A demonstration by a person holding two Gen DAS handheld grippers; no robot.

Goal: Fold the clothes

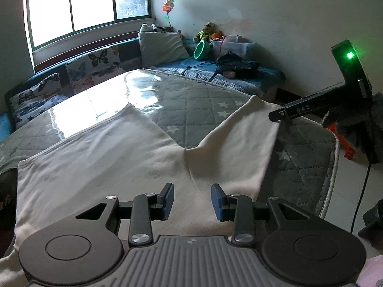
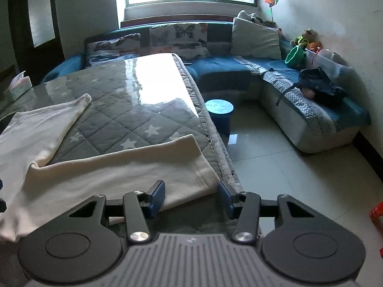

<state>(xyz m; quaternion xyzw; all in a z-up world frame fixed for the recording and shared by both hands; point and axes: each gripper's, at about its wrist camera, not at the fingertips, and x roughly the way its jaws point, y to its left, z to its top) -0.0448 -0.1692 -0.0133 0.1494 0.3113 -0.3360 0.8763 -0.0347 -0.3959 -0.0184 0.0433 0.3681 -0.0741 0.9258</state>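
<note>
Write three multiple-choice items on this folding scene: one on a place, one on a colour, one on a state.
1. Where does the white garment lie?
A. on the grey quilted cover
B. on the sofa
C. on the floor

2. What colour is the round stool beside the table?
A. red
B. blue
C. white

3. How does the left gripper stand?
A. shut on the garment
B. open above the garment
C. shut on a pillow

Answers:
1 A: the grey quilted cover shows around the garment.
2 B: its top and sides are blue.
3 B: cloth shows in the gap, untouched by the pads.
</note>
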